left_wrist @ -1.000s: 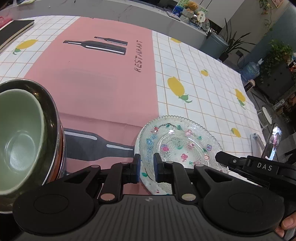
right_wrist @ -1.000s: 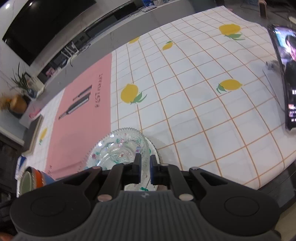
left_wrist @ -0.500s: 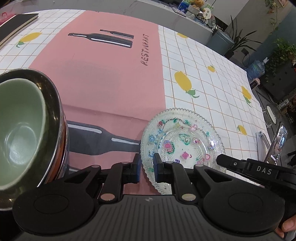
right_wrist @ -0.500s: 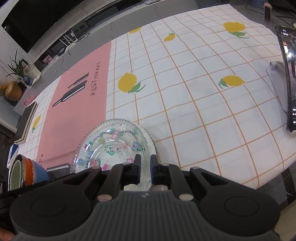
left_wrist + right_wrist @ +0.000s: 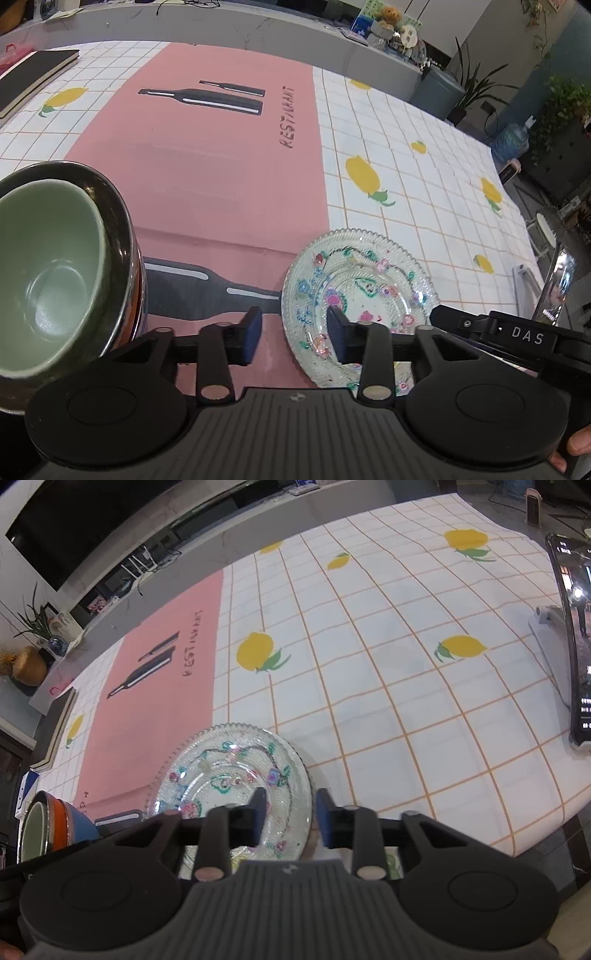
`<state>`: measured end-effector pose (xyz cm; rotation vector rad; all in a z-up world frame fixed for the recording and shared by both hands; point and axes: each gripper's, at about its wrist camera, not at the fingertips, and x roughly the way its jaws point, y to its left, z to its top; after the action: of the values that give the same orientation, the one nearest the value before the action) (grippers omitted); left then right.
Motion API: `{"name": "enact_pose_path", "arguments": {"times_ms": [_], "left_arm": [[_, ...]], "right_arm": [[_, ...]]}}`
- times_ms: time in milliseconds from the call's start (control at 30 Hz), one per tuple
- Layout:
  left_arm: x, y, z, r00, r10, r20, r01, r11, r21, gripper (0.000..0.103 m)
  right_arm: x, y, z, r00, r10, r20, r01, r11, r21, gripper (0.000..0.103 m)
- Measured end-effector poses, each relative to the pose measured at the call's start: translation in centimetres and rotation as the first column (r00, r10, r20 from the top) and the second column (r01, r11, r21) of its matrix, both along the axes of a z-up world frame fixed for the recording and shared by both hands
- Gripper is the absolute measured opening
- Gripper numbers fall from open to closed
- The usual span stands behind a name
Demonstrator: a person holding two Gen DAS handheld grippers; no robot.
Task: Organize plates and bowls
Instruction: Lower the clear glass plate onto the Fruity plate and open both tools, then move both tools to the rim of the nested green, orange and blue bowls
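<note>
A clear glass plate (image 5: 360, 284) with painted flowers lies on the tablecloth near the front edge; it also shows in the right wrist view (image 5: 236, 771). My left gripper (image 5: 293, 334) is open, its jaws astride the plate's left rim. My right gripper (image 5: 290, 814) is open, its jaws astride the plate's right rim. A stack of bowls (image 5: 55, 266) with a green one on top stands to the left; it also shows in the right wrist view (image 5: 51, 830).
A phone on a stand (image 5: 570, 638) stands at the right of the table. A dark book (image 5: 29, 79) lies at the far left. The pink placemat (image 5: 207, 155) covers the middle of the cloth.
Both grippers were shut on the plate's rim and have opened. The plate has come down to lie on the cloth.
</note>
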<state>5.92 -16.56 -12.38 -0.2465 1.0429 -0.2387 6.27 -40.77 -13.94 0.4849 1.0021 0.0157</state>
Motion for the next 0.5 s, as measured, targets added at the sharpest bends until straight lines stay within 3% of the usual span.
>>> {"name": "enact_pose_path", "arguments": {"times_ms": [167,233,333,500], "left_arm": [[-0.6,0.2,1.1,0.999,-0.029,0.028,0.029,0.999,-0.015,0.045],[-0.9,0.2,1.7,0.998,-0.05,0.043,0.051,0.999,-0.014,0.045],[-1.5,0.5,2.9,0.994,-0.083,0.076,0.085,0.996,-0.024,0.045],[-2.1,1.9,5.1,0.99,-0.081,0.119,0.087,0.995,-0.05,0.045]], "right_arm": [[-0.1,0.6,0.6,1.0,0.014,0.021,-0.013,0.999,-0.037,0.037],[-0.2,1.3,1.1,0.999,0.041,0.03,-0.038,0.996,-0.078,0.045],[-0.4,2.4,1.8,0.996,0.073,0.043,-0.067,0.989,-0.131,0.047],[-0.8,3.8,3.2,0.994,0.093,0.049,-0.087,0.99,-0.112,0.048]]}}
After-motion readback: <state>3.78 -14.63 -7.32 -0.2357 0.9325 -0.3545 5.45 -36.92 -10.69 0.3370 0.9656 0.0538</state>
